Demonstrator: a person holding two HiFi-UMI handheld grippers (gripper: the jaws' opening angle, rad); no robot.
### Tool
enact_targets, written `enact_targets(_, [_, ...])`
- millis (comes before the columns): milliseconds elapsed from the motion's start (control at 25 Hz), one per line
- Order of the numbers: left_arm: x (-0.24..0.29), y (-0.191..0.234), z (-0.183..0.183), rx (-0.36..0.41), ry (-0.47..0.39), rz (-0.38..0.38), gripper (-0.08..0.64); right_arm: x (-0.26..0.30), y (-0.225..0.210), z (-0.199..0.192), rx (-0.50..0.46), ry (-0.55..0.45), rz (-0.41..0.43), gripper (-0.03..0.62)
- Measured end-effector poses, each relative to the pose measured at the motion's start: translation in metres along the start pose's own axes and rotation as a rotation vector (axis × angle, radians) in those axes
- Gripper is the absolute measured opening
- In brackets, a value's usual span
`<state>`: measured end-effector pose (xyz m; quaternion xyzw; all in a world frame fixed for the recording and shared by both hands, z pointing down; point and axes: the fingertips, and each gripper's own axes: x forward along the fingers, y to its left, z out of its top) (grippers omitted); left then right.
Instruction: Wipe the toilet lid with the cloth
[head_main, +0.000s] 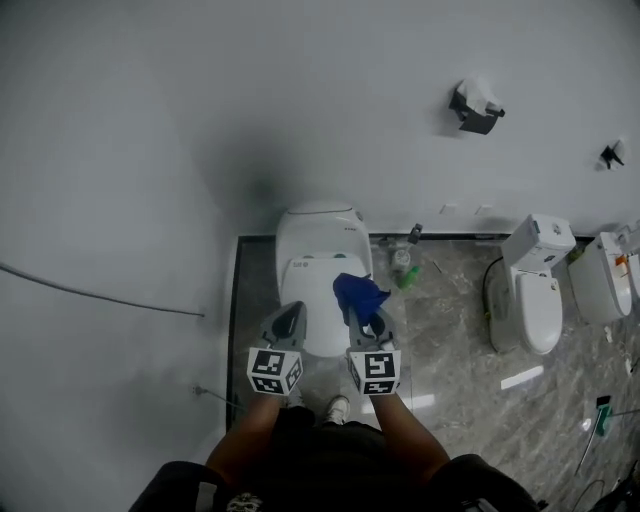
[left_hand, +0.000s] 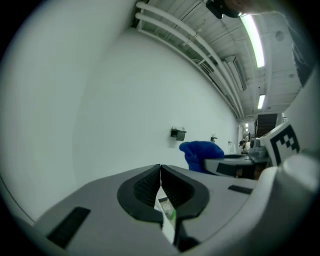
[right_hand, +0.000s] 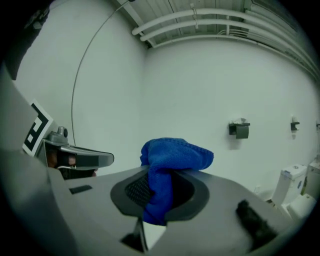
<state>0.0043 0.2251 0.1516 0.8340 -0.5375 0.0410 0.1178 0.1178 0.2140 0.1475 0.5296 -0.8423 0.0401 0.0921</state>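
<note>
A white toilet with its lid (head_main: 314, 284) down stands against the wall, straight below me in the head view. My right gripper (head_main: 371, 322) is shut on a blue cloth (head_main: 358, 294), which bunches out past its jaws above the lid's right side; the cloth (right_hand: 167, 162) fills the jaws in the right gripper view. My left gripper (head_main: 289, 318) is shut with nothing in it and is held beside the right one, over the lid's left side. Both point roughly level toward the white wall. In the left gripper view the closed jaws (left_hand: 160, 176) face the wall, with the cloth (left_hand: 199, 153) at right.
A toilet paper holder (head_main: 474, 108) hangs on the wall at upper right. Two more white toilets (head_main: 530, 290) (head_main: 601, 277) stand to the right on the marble floor. A green bottle (head_main: 404, 270) lies beside the toilet. A cable (head_main: 100, 296) runs along the left wall.
</note>
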Motion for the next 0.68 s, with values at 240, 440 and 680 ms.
enact_targets(240, [-0.008, -0.008, 0.052, 0.08, -0.022, -0.002, 0.012, -0.008, 0.012, 0.052, -0.022, -0.081, 0.027, 0.057])
enact_targets(440, [-0.016, -0.019, 0.065, 0.111, -0.023, 0.004, 0.012, -0.017, 0.018, 0.074, -0.068, -0.125, 0.042, 0.057])
enact_targets(680, [-0.013, -0.026, 0.078, 0.122, -0.041, -0.003, 0.012, -0.015, 0.023, 0.081, -0.103, -0.128, 0.068, 0.057])
